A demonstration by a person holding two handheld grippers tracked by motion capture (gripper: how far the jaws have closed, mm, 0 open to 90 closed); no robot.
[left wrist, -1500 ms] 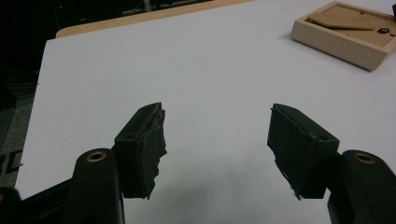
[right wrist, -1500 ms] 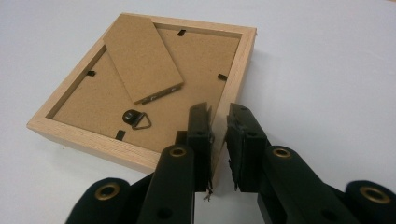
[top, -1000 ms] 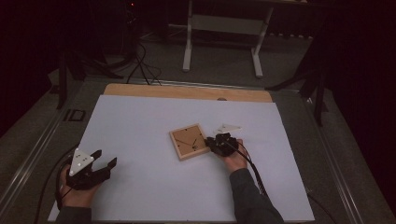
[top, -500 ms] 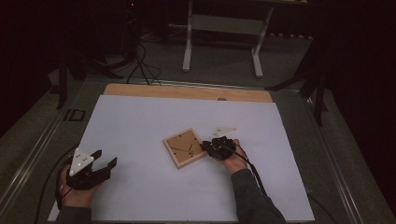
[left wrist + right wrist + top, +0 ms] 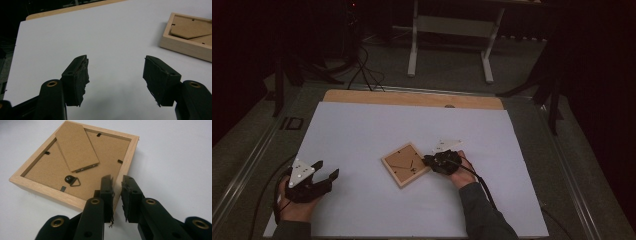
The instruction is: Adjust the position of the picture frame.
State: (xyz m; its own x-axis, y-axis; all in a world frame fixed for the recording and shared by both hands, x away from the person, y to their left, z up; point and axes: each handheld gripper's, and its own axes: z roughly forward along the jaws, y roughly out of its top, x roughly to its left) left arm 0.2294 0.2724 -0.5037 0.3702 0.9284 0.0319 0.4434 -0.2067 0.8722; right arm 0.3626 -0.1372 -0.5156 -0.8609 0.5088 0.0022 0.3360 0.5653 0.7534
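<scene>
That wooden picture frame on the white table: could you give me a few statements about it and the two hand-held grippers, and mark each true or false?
1. The picture frame lies back side up. True.
2. The right gripper clamps one side rail of the frame. True.
3. The left gripper holds the frame too. False: its jaws stand wide apart over the bare white table.
4. The frame's stand flap is missing. False: it lies on the backing board.
5. The frame stands upright. False: it lies flat.
</scene>
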